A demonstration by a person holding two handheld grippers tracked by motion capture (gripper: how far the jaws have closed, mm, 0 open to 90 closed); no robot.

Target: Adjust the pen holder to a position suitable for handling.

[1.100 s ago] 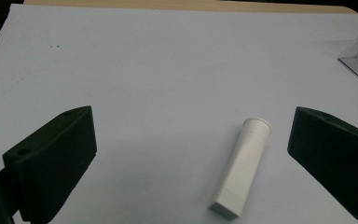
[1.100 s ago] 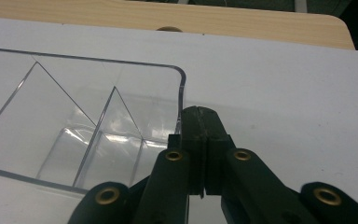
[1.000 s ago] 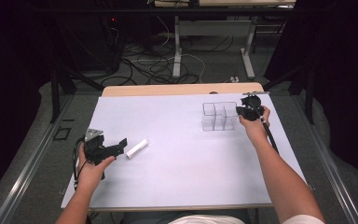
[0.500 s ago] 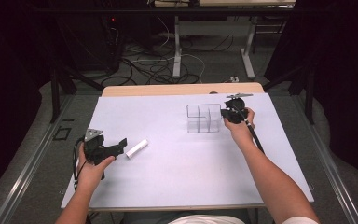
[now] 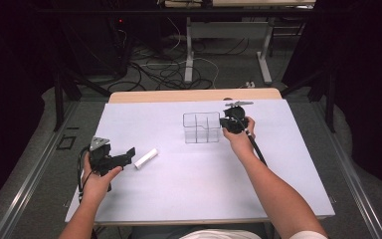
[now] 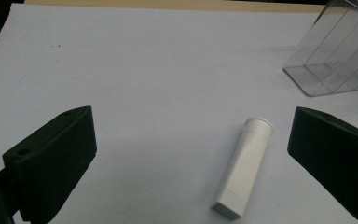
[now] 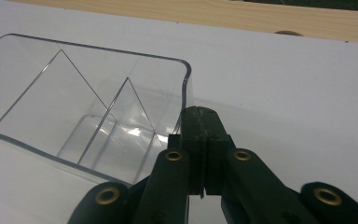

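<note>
Table: white sheet covers the top, with a strip of bare wood showing along the far edge.
Clear box: transparent divided organizer stands upright just right of the table's middle, toward the far side; thin partitions split it into compartments, all see-through.
Right gripper: right gripper is at the box's right wall, held by the person's right hand, forearm reaching in from the near right.
Right jaws: pressed together on the box's right wall in the right gripper view, the clear rim running straight down between them. That's a pinch on the wall!
White tube: small white tube lies flat on the sheet at near left, well apart from the box, round cap end pointing far-right.
Left gripper: left gripper hovers low at near left in the left hand, aimed at the tube.
Left jaws: spread wide, and in the left gripper view the tube lies between them, nearer the right-hand jaw, touching neither.
Cable: black cable trails back along the right forearm.
</note>
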